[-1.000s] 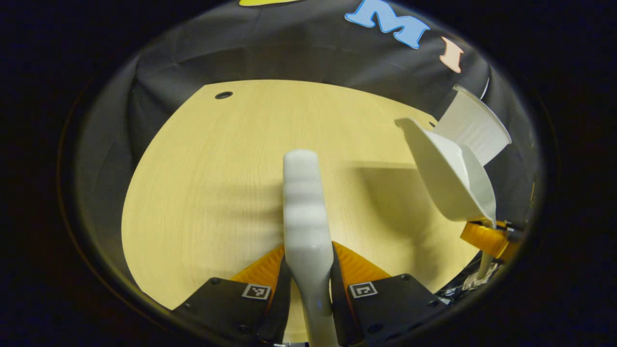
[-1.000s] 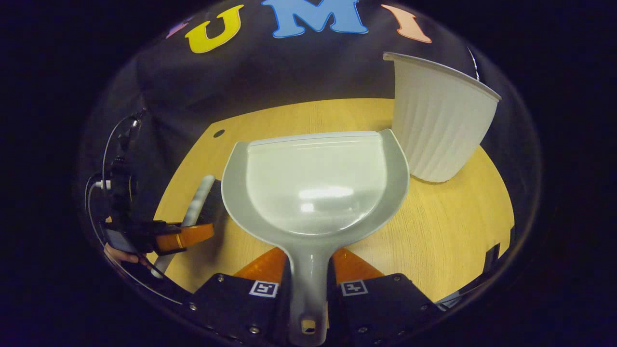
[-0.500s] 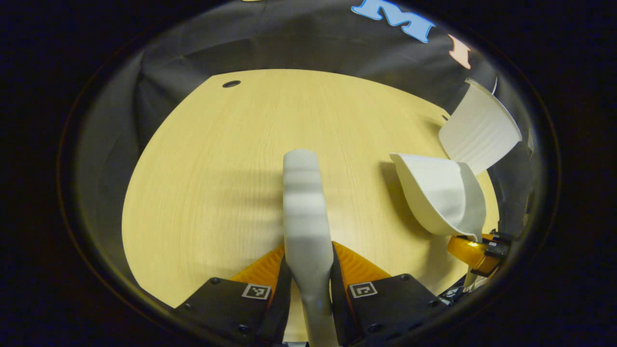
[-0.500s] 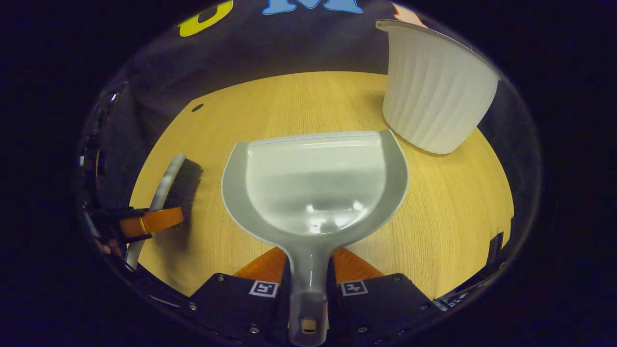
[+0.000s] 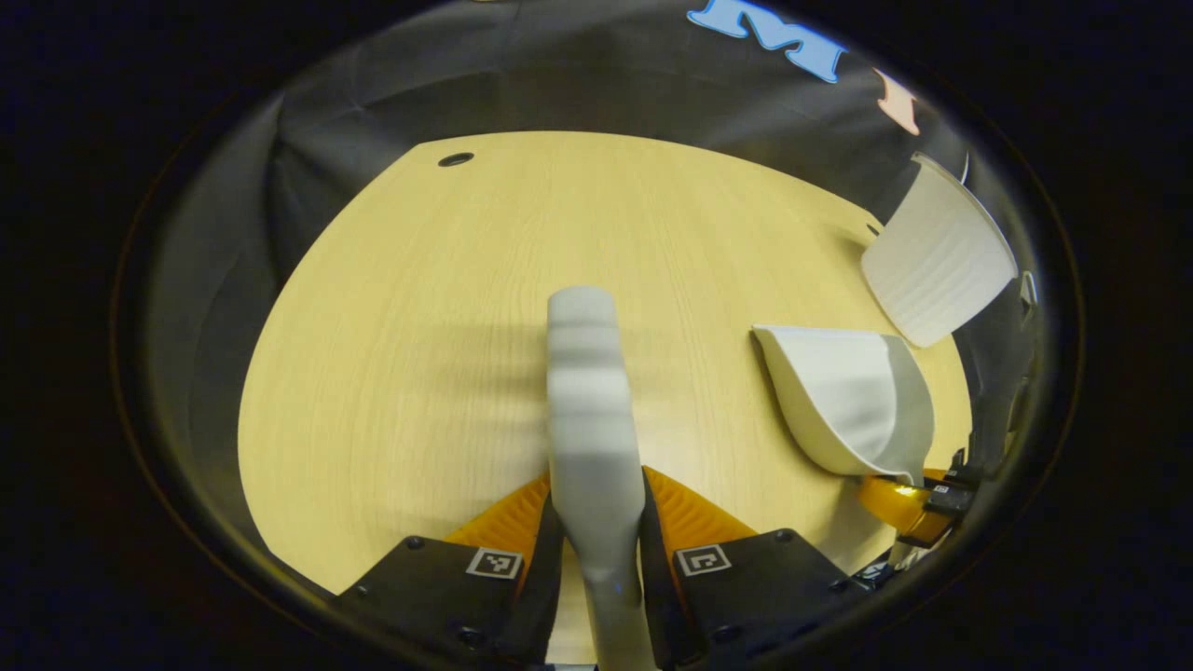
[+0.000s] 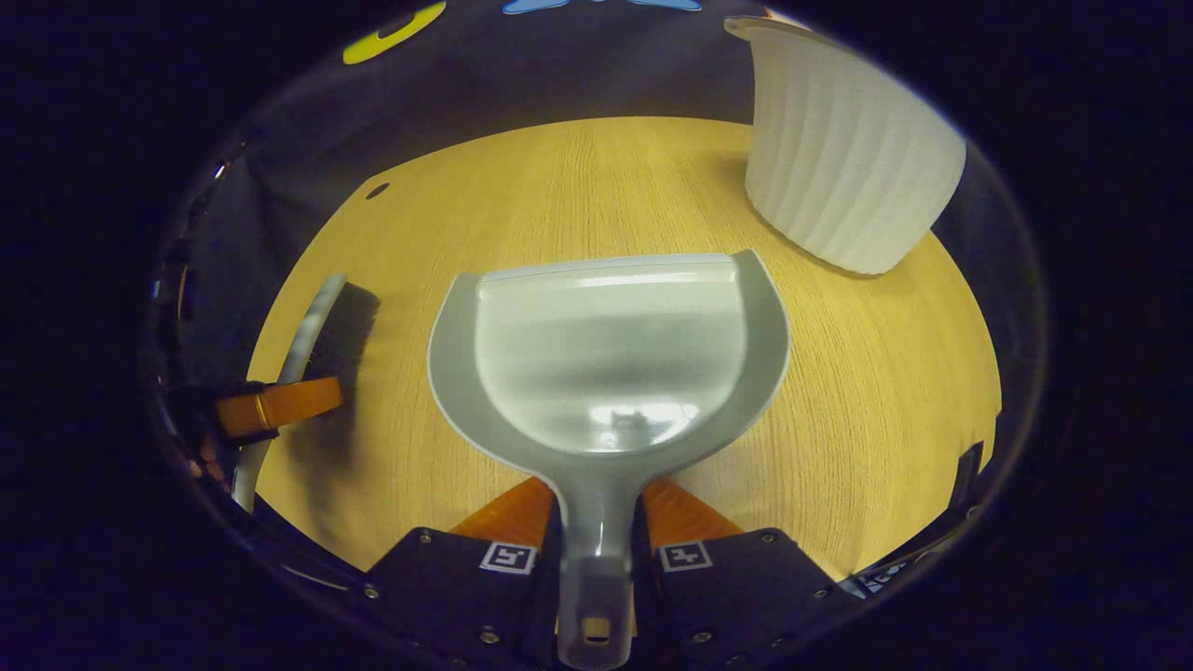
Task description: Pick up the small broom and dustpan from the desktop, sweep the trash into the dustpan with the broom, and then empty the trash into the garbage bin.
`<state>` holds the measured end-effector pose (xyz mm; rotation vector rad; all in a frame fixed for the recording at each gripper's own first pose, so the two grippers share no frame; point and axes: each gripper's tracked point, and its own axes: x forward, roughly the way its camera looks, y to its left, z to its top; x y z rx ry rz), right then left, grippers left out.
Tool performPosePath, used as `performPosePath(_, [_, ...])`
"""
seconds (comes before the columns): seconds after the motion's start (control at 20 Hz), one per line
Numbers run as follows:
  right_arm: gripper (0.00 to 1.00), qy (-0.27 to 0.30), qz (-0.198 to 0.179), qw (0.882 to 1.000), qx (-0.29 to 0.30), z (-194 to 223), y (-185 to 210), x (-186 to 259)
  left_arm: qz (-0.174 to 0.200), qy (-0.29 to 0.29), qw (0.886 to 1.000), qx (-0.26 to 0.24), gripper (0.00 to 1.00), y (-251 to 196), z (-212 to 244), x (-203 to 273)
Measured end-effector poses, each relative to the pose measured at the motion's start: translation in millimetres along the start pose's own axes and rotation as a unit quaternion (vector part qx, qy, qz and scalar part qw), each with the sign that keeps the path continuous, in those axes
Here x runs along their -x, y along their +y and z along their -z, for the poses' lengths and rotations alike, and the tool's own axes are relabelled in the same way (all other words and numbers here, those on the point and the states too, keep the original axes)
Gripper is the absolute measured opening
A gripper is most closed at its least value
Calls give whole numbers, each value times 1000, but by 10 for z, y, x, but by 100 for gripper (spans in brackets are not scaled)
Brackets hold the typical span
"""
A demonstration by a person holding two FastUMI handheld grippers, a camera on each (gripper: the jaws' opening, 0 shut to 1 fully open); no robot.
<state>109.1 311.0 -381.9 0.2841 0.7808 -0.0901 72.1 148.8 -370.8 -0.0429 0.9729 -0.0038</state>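
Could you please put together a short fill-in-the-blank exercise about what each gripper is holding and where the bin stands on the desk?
1. The left gripper is shut on the handle of the small ____.
2. The right gripper holds the ____ by its handle.
3. The pan of the dustpan looks ____, with no trash in it.
4. The ribbed white ____ stands on the wooden desktop, beyond the dustpan.

Missing words: broom; dustpan; empty; garbage bin

Dim booth around me; the desktop (image 5: 447,308) is warmly lit. Glare shines in my dustpan (image 6: 610,359), soft shadows fall beneath, and the edges bend strongly.
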Motion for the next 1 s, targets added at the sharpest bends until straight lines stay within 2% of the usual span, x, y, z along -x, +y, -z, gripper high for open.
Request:
performPosePath(0.1, [34,2,-5,1000,-2,-9,-18,18,-4,2,1000,2,47,15,9,-10])
performPosePath(0.2, [35,4,-9,1000,-3,1,-8,29,-4,3,1000,1,46,17,2,2])
performPosePath(0.25, [35,7,-12,1000,-3,6,0,47,-4,3,1000,1,51,9,1,17])
performPosePath(0.3, [36,9,-16,1000,-4,10,11,91,-7,0,1000,-1,47,27,-13,24])
performPosePath(0.35, [37,11,-20,1000,-7,28,25,120,-6,-6,1000,-4,50,16,-33,39])
performPosePath(0.4, [42,9,-27,1000,-9,28,52,164,-6,-15,1000,-8,52,7,-67,77])
performPosePath(0.45, [53,4,-29,1000,-9,-4,51,216,-4,-26,1000,-15,53,-16,-102,114])
performPosePath(0.5, [60,-2,-28,1000,-6,-44,36,258,-4,-37,999,-21,51,-31,-144,148])
performPosePath(0.55, [70,-12,-22,1000,-2,-98,-2,302,1,-51,998,-25,59,-62,-195,196])
performPosePath(0.6, [71,-22,-20,1000,1,-133,-13,346,4,-65,998,-27,65,-92,-246,254])
performPosePath(0.65, [77,-32,-21,999,3,-189,-21,401,6,-81,996,-28,73,-110,-298,299])
performPosePath(0.75, [94,-53,-20,998,0,-283,-49,504,6,-112,993,-24,84,-127,-390,420])
performPosePath(0.85, [95,-84,-13,996,4,-427,-108,645,5,-150,989,-20,99,-123,-518,542])
performPosePath(1.0, [96,-155,8,988,24,-723,-216,891,1,-223,975,-19,96,-136,-732,825])
